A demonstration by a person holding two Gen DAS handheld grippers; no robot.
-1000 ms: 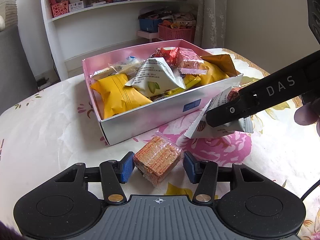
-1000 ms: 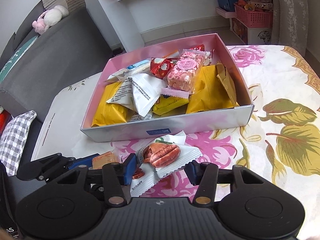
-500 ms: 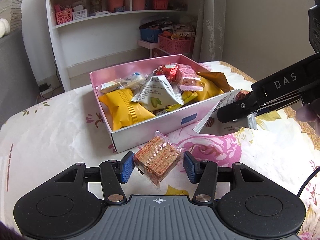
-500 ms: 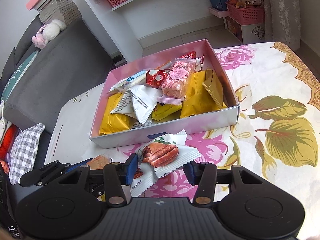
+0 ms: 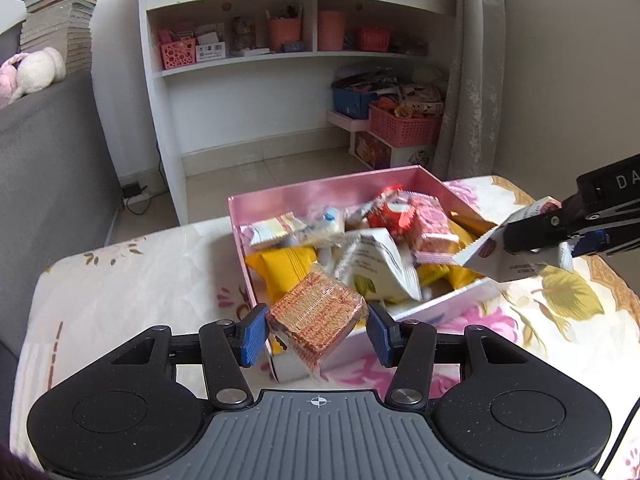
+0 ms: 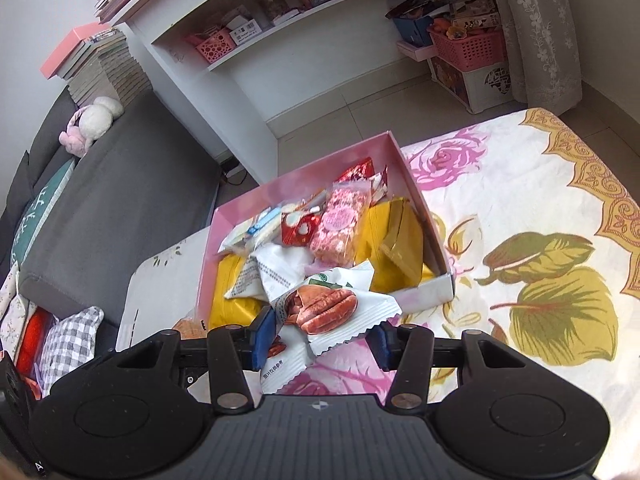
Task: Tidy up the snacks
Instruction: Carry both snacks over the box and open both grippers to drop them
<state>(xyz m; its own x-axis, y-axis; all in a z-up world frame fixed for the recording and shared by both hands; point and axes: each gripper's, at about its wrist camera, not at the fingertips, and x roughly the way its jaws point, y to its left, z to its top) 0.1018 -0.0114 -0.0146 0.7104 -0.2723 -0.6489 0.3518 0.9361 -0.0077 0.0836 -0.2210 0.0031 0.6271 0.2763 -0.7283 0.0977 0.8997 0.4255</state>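
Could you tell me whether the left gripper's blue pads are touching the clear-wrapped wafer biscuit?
Touching. The left wrist view shows the left gripper with both blue pads pressed against the sides of the wafer biscuit, no gap visible.

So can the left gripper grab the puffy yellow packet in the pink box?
Probably not yet: the left gripper is shut on a clear-wrapped brown wafer, so the yellow packet lies exposed in the pink box but those jaws are full.

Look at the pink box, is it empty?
No, the pink box is full of snack packets, such as a yellow packet and a pink-speckled bar.
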